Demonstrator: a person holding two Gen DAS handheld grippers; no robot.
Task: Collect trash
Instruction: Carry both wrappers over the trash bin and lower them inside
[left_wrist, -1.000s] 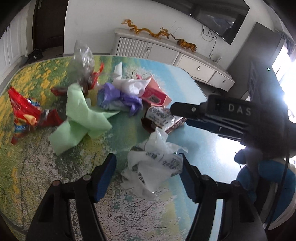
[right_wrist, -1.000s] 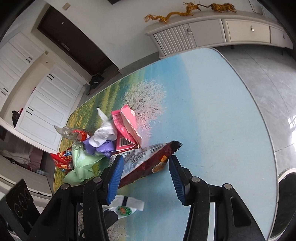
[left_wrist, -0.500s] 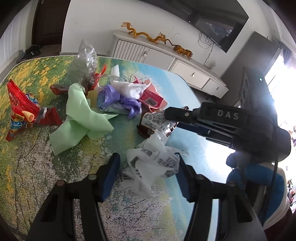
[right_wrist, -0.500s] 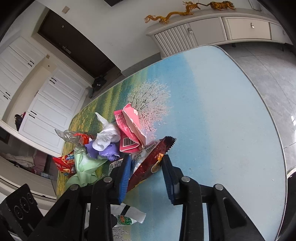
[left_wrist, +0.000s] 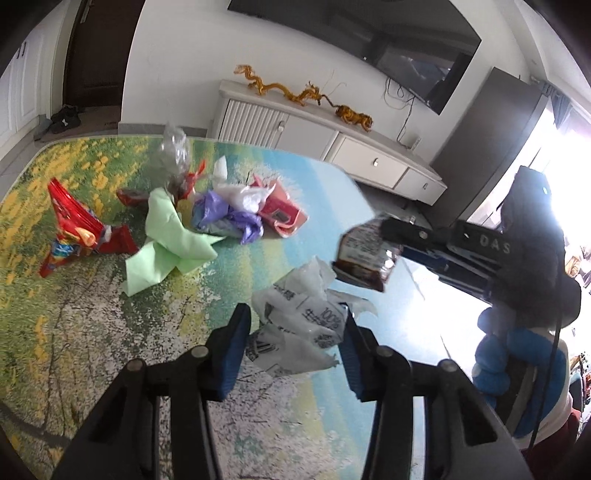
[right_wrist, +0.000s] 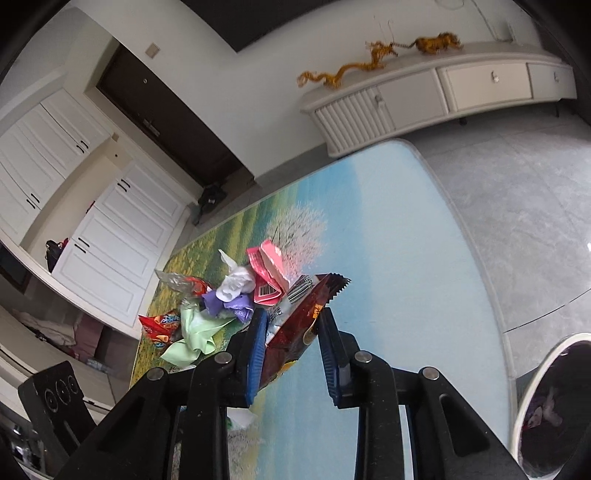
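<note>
A crumpled white printed plastic bag sits between the blue pads of my left gripper. Its jaws are closing and pinch the bag, which hangs a little above the picture mat. My right gripper has its jaws closing on a dark red snack wrapper, held clear of the mat. In the left wrist view the same wrapper hangs from the right gripper in the air at right.
More trash lies on the mat: a green paper, a purple bag, a pink box, a red snack bag and a clear wrapper. A white-rimmed round bin stands at lower right. A white cabinet lines the wall.
Both grippers have narrowed on their trash and risen. The red wrapper left the mat beside the pink box and now hangs in the air; the white bag rose with the left gripper.
</note>
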